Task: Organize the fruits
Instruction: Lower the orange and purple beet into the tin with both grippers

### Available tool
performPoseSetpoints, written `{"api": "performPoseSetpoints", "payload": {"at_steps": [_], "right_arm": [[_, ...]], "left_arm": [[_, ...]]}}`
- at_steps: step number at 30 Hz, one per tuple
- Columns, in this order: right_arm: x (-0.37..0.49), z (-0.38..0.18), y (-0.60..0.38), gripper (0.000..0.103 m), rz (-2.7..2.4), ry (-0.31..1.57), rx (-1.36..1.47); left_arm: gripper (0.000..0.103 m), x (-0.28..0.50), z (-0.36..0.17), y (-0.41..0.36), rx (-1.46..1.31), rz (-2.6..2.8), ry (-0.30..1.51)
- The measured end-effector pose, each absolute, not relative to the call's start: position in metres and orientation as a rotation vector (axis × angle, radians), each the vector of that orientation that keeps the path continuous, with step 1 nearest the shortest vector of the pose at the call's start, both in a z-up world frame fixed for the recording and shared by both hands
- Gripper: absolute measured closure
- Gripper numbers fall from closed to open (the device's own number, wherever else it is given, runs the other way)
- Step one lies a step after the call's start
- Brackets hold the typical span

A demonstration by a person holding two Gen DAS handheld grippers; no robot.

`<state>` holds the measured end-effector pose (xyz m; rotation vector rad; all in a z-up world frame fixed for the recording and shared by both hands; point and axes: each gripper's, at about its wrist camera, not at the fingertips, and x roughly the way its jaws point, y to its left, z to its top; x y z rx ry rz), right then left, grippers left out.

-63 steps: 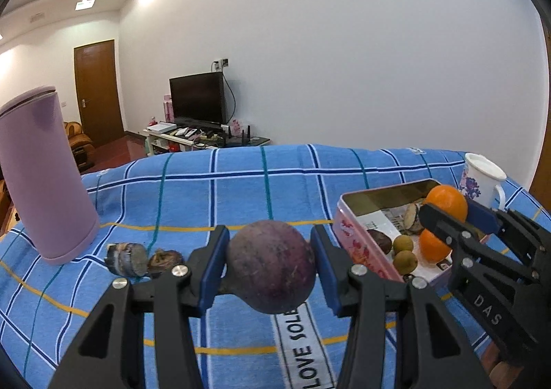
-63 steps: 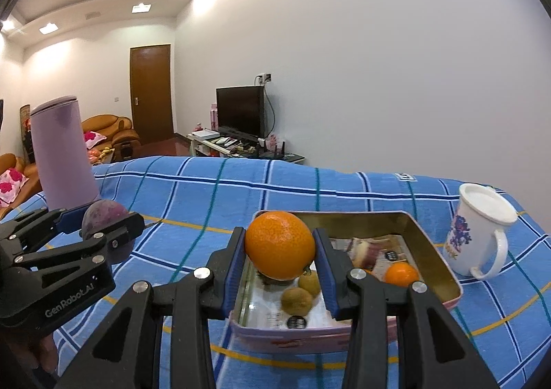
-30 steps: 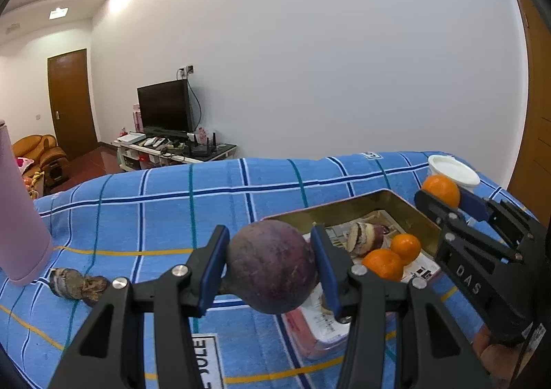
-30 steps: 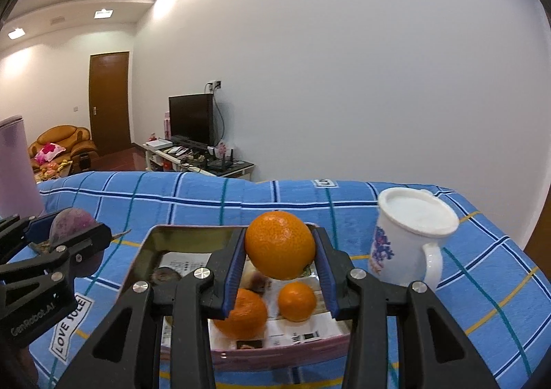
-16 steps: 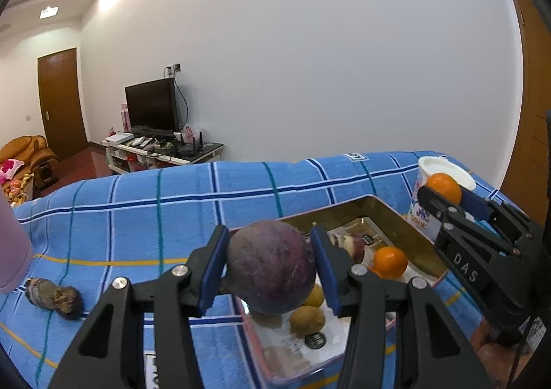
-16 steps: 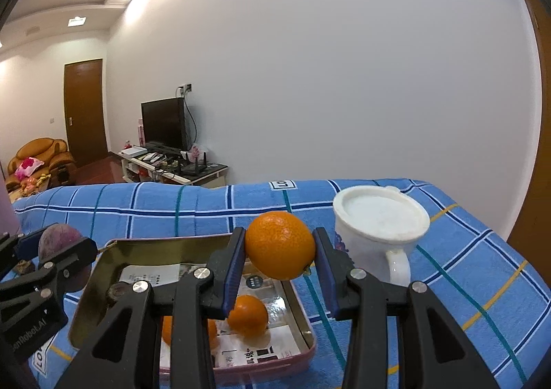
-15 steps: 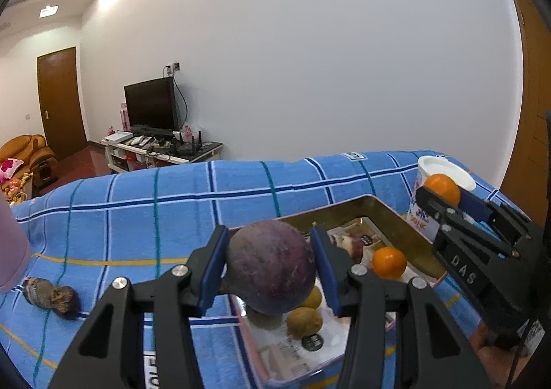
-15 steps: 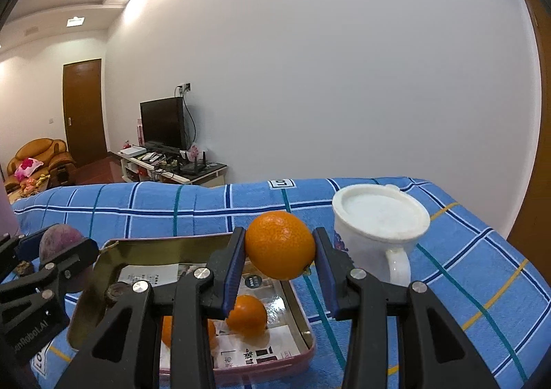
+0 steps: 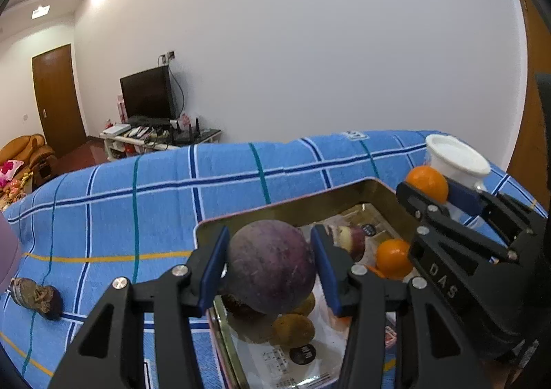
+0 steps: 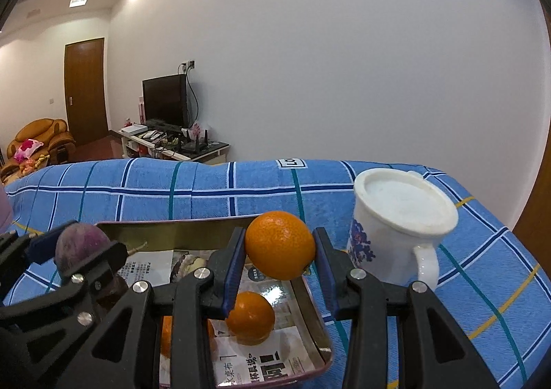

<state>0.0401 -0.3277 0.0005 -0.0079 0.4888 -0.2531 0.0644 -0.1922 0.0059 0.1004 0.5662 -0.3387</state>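
My left gripper [image 9: 270, 266] is shut on a round purple fruit [image 9: 270, 265] and holds it above the left end of the pink tin tray [image 9: 282, 208]. My right gripper [image 10: 279, 251] is shut on an orange [image 10: 279, 249] above the tray's [image 10: 172, 229] right end. The tray is lined with printed paper and holds a small orange [image 10: 249, 318], brown kiwi-like fruits [image 9: 292, 330] and a cut purple fruit [image 9: 347, 237]. In the right wrist view the left gripper [image 10: 82, 251] shows at the left; in the left wrist view the right gripper [image 9: 427, 184] shows at the right.
A white mug [image 10: 396, 223] with a blue flower print stands just right of the tray. A dark shrivelled object [image 9: 34, 297] lies on the blue checked cloth [image 9: 155, 203] at the far left, beside a pink tumbler [image 9: 7, 258]. A white wall is behind.
Both grippers have moved right across the cloth with their fruits: the left now hangs over the tray, the right over the tray's right end near the mug. The tumbler has slid almost out of view.
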Motion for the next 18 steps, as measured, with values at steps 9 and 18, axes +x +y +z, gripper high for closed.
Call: {"api": "performPoseSetpoints", "payload": {"at_steps": [9,18], "right_arm": [[0.056,-0.006,-0.320,0.062,-0.198,0.554,-0.027],[0.077,-0.017,-0.318,0.062,-0.159,0.640,-0.033]], "left_arm": [[0.052,0.074,-0.003,-0.193,0.114,-0.316,0.616],[0.052,0.078,-0.006,-0.195,0.128,-0.299,0.632]]}}
